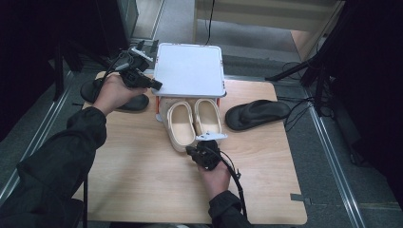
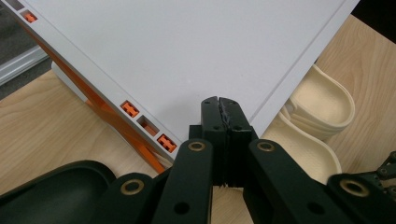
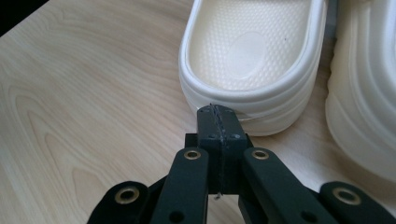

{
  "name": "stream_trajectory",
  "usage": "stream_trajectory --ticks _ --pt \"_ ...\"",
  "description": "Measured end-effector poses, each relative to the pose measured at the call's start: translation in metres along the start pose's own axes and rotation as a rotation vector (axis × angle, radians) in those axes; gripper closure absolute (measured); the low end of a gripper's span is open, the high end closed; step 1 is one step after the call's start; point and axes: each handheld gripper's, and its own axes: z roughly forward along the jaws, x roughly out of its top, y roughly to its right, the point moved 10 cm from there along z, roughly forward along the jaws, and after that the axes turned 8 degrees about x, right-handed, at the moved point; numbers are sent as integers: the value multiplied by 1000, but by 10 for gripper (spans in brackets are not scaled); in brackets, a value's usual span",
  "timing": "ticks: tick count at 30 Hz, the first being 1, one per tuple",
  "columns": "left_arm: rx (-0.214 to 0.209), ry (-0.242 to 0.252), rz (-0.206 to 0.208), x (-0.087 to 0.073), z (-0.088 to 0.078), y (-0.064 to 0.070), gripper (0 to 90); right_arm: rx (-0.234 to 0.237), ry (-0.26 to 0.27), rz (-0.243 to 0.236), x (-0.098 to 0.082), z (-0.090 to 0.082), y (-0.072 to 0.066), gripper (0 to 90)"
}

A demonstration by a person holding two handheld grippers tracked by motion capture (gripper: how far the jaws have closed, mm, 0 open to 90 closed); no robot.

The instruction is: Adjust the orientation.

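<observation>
- The left tool sits in the upper left of the frame, jaws pressed together on nothing, at the corner of the white shelf.
- The right tool is at lower centre, jaws closed and empty, tips at the heel of a cream slipper.
- 2 cream slippers lie half under the shelf on the bench.
- 1 black sandal lies at right, another black sandal at left.
</observation>
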Motion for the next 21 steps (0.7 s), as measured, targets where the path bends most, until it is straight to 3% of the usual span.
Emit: stream_trajectory --ticks 7,10,15,17,21 --pt "5 -2 7 0 0 0 900 -13 32 19 17 14 -4 900" --pt "6 -3 9 0 0 0 900 -40 33 22 25 20 -4 900" --pt "7 -2 8 0 0 0 900 -78 30 32 34 31 2 900" --pt "7 -2 9 0 0 0 900 -67 43 37 38 35 3 900" --pt "12 -3 12 0 0 0 900 -90 54 18 43 42 3 900"
